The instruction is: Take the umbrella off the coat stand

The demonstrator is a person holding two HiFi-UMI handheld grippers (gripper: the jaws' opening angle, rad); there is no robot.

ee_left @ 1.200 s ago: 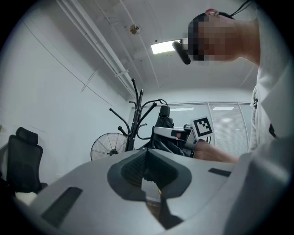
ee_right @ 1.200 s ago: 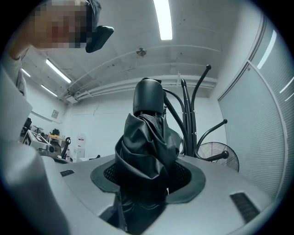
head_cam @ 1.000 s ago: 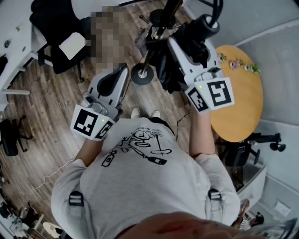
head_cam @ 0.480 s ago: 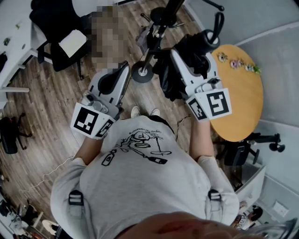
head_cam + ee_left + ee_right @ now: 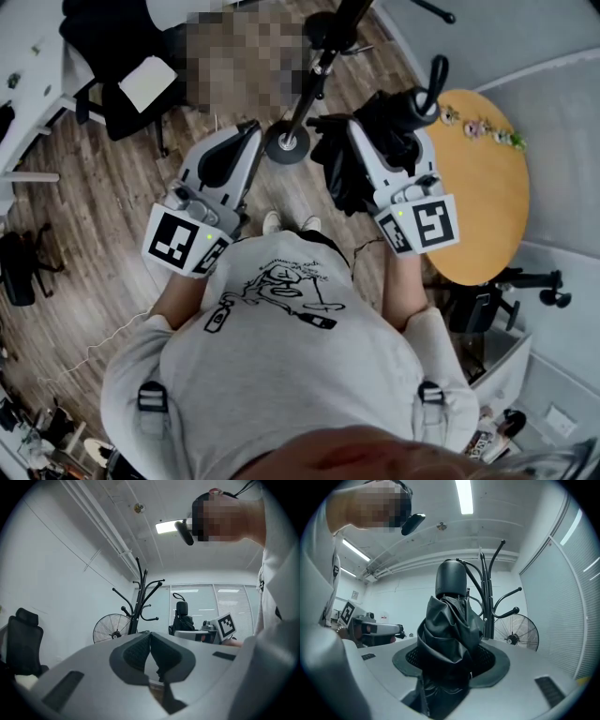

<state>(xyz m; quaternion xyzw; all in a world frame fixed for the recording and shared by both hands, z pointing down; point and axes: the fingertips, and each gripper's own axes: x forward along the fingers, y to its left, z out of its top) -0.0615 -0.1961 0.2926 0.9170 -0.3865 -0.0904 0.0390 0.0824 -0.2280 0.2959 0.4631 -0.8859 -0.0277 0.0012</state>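
Note:
The black folded umbrella (image 5: pixel 361 150) has a curved handle (image 5: pixel 433 82) and sits in my right gripper (image 5: pixel 349 131), which is shut on its bunched fabric. In the right gripper view the umbrella (image 5: pixel 447 634) fills the gap between the jaws and stands upright. The black coat stand (image 5: pixel 317 70) rises just left of it, and its hooks (image 5: pixel 490 597) show behind the umbrella, apart from it. My left gripper (image 5: pixel 246 141) is held beside the stand's round base (image 5: pixel 286 145). Its pads (image 5: pixel 150 644) are shut together on nothing.
A round wooden table (image 5: pixel 487 187) is close on the right. An office chair (image 5: pixel 122 84) stands at the far left, with a desk edge beyond it. A standing fan (image 5: pixel 110 629) is by the wall near the coat stand. Another person stands behind the stand.
My right gripper has come down and back towards me with the umbrella, away from the coat stand's hooks. The left gripper has stayed where it was.

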